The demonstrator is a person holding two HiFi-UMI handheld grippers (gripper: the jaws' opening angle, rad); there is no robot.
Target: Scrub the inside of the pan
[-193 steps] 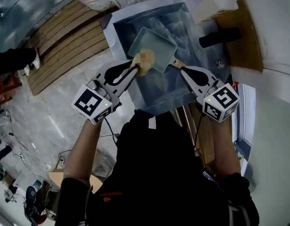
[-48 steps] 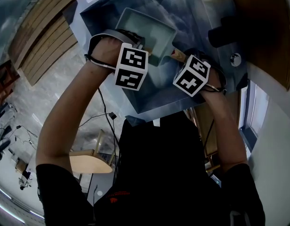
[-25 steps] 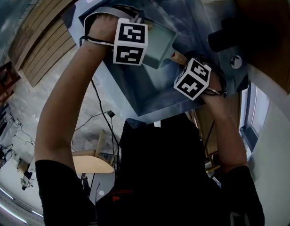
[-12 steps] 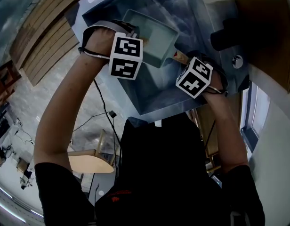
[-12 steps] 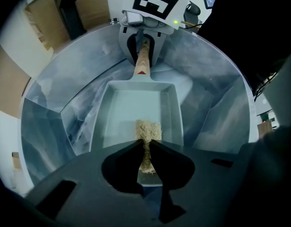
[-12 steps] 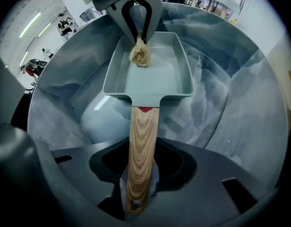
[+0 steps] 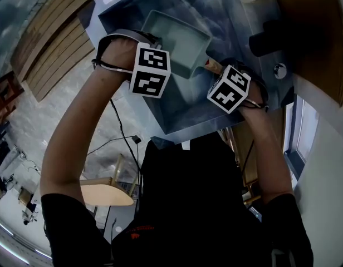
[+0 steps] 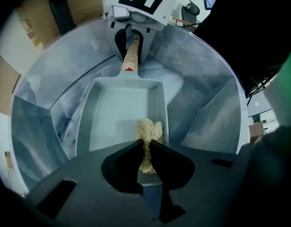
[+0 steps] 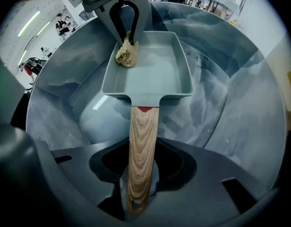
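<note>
A grey-green rectangular pan [image 7: 181, 36] with a wooden handle [image 9: 142, 145] lies in a steel sink [image 7: 219, 7]. My right gripper [image 9: 138, 174] is shut on that handle and points down. My left gripper [image 8: 146, 148] is shut on a beige fibrous scrubber [image 8: 149, 130], also pointing down. The scrubber [image 9: 126, 55] rests on the pan's floor [image 9: 152, 72] at the corner farthest from the handle, against the side wall. In the head view the marker cubes and the hands hide both sets of jaws.
The sink's steep steel walls [image 8: 41, 84] close in around the pan on all sides. A black tap [image 7: 270, 38] and a chrome knob [image 7: 280, 70] stand on the wooden counter [image 7: 313, 32] to the right. Below left lies the floor, with a chair [image 7: 107, 191].
My left gripper has drawn the scrubber back across the pan toward the person, from the pan's far part to its near corner. The right gripper and the handle have kept still.
</note>
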